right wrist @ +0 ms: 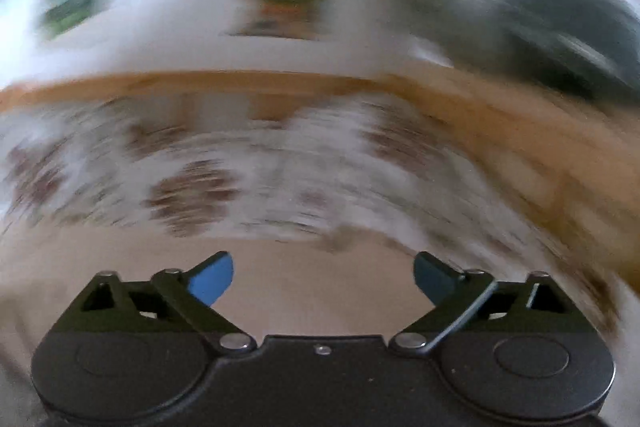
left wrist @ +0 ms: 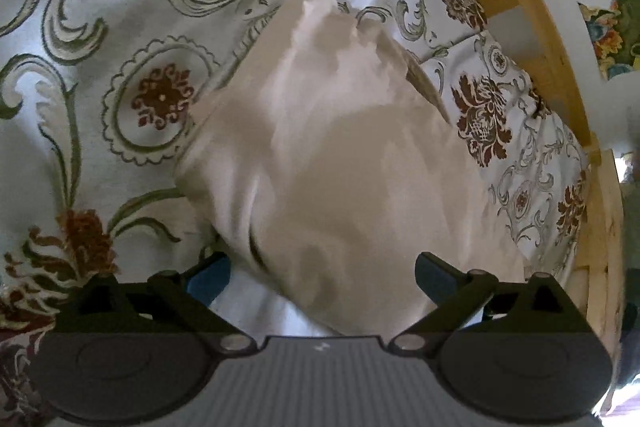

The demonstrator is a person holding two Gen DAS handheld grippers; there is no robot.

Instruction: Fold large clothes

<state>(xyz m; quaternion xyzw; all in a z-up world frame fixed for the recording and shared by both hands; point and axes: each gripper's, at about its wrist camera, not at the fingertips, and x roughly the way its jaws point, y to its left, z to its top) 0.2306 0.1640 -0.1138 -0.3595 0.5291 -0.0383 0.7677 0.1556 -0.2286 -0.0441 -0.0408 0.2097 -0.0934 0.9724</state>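
The left gripper [left wrist: 323, 277] is released, its dark jaws spread wide with blue pads [left wrist: 212, 281] just above a cream garment [left wrist: 328, 155]. That soft, matte cloth lies in a folded, roughly oblong heap with rumpled creases on a glossy bedspread [left wrist: 120, 27] printed with green scrolls and rust-red flowers. A pale wooden bed frame [left wrist: 532, 11] curves along the right edge; the garment's near end is cut off behind the gripper body. The right gripper [right wrist: 323, 277] is likewise released, nothing between its jaws, over a plain beige surface that may be the same garment. Its view is smeared by motion blur: only a wooden rail [right wrist: 280, 83], blotchy floral cloth and vague colourful shapes on a white wall can be made out.
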